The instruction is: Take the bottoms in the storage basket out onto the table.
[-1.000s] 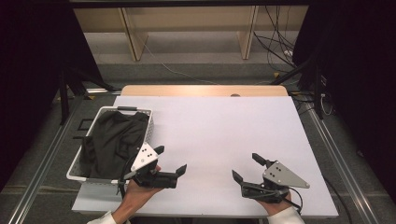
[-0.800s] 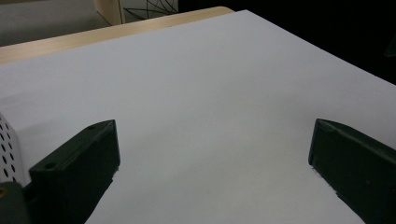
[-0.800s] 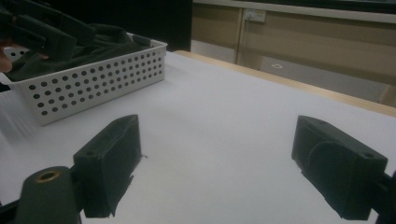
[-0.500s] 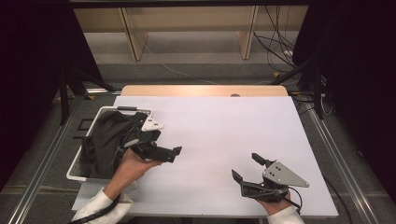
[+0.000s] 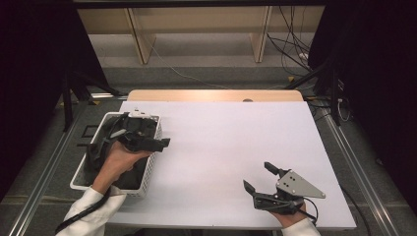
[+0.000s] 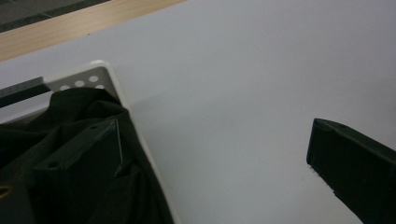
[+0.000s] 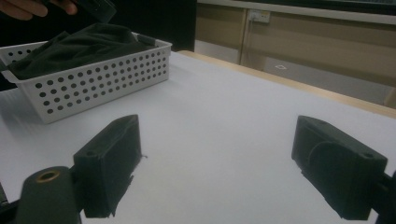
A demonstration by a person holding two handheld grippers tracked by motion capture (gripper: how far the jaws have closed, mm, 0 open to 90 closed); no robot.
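Observation:
A white perforated basket (image 5: 151, 168) stands at the table's left and holds a crumpled black cloth (image 5: 97, 148). My left gripper (image 5: 147, 132) hovers open over the basket's far right corner. In the left gripper view one jaw sits above the cloth (image 6: 70, 109) inside the rim (image 6: 106, 70), and the other hangs over bare table; nothing lies between them (image 6: 215, 140). My right gripper (image 5: 256, 176) rests open near the front right of the table. Its jaws (image 7: 217, 140) frame bare white tabletop, with the basket (image 7: 93, 84) and cloth (image 7: 86, 39) farther off.
The white tabletop (image 5: 226, 137) ends in a wooden strip (image 5: 211, 95) along the far edge. Beyond it are wooden shelf legs and cables on the floor. Dark curtains and metal rails flank both sides of the table.
My left gripper has risen from the table's front and moved away and left, to above the basket and its cloth. The right gripper has stayed in place.

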